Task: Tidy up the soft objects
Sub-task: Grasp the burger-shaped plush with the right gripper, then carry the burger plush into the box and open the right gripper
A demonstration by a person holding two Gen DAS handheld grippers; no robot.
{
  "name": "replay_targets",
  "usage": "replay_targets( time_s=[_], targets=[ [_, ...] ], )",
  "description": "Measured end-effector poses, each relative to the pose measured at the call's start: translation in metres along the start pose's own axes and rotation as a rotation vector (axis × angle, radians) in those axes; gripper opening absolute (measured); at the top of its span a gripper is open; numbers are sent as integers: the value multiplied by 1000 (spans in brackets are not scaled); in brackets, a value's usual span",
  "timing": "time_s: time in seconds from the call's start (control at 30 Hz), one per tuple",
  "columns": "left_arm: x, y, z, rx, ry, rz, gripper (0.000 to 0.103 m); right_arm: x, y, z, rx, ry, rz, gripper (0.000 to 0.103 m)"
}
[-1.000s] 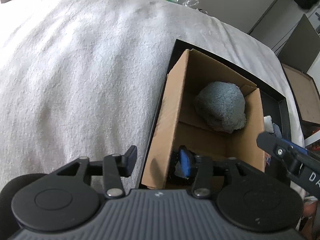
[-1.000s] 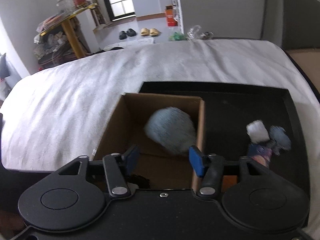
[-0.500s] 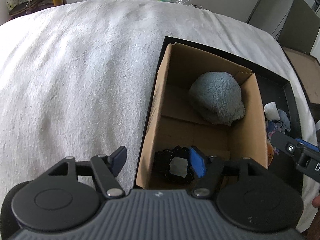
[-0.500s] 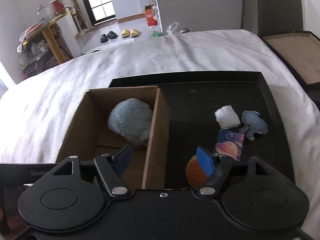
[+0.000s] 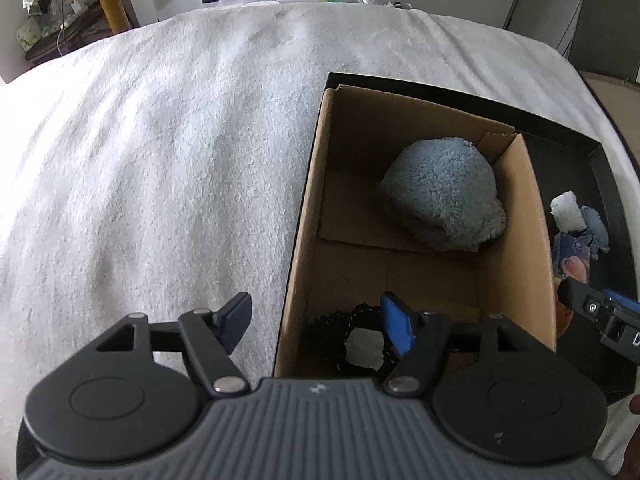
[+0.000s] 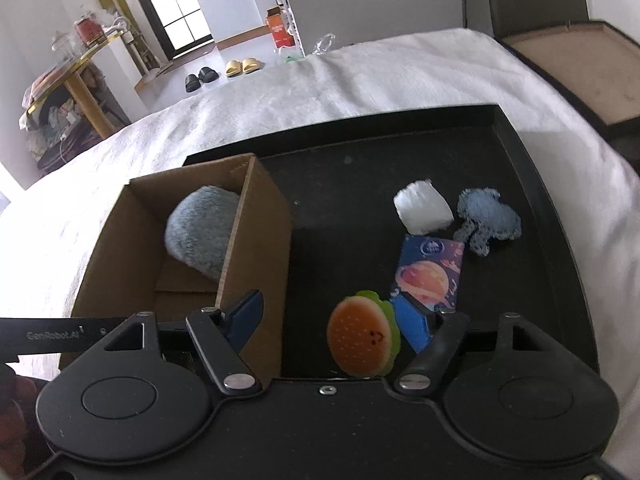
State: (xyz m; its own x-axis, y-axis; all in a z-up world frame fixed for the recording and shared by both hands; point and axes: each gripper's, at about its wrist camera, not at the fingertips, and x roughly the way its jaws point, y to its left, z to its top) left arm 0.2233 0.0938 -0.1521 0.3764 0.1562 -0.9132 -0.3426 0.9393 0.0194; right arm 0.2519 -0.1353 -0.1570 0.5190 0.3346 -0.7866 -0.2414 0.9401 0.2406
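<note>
A cardboard box (image 5: 312,200) (image 6: 260,232) stands at the left of a black tray (image 6: 520,148). In it lie a grey-blue fluffy cloth (image 5: 444,196) (image 6: 200,228) and a black lacy item (image 5: 344,340). My left gripper (image 5: 316,324) is open and empty, straddling the box's near left wall. My right gripper (image 6: 332,320) is open and empty, just above a burger-shaped plush (image 6: 360,336). On the tray beyond lie a tissue pack with a planet print (image 6: 432,272), a white soft wad (image 6: 420,208) and a small blue fuzzy piece (image 6: 488,220).
The tray sits on a white fluffy blanket (image 5: 160,160) covering a bed. A brown open case (image 6: 568,68) stands off the bed's right side. The floor beyond holds slippers (image 6: 244,66) and a cluttered shelf (image 6: 60,108).
The right gripper has swung right from over the box to the tray's loose items. The left gripper has pulled back and up, revealing the black lacy item in the box.
</note>
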Motion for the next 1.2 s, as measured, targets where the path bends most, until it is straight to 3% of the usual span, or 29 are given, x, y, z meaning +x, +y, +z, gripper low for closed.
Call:
replay_targets(
  time_s=[0.2,0.3,0.4,0.43,0.57,1.2],
  targets=[
    [5,-8,3,15,9,36,69,19,-19,-12,44,52,4,70],
    [6,-13,4,21,11,47,69,29,-25,-18,59,76,-11,64],
    [8,-19,4,30,15,52,69,37,-30,-21,79,94,-6,52],
    [8,-20,4,33,15,54,69,39,-31,-22,81,100,-6,39],
    [6,-27,5,48,12,54,70,37,-31,-23,88,94,6,26],
    [-12,-16,3,50,-18,39,70,0,-21,0,66,43,21,24]
  ],
)
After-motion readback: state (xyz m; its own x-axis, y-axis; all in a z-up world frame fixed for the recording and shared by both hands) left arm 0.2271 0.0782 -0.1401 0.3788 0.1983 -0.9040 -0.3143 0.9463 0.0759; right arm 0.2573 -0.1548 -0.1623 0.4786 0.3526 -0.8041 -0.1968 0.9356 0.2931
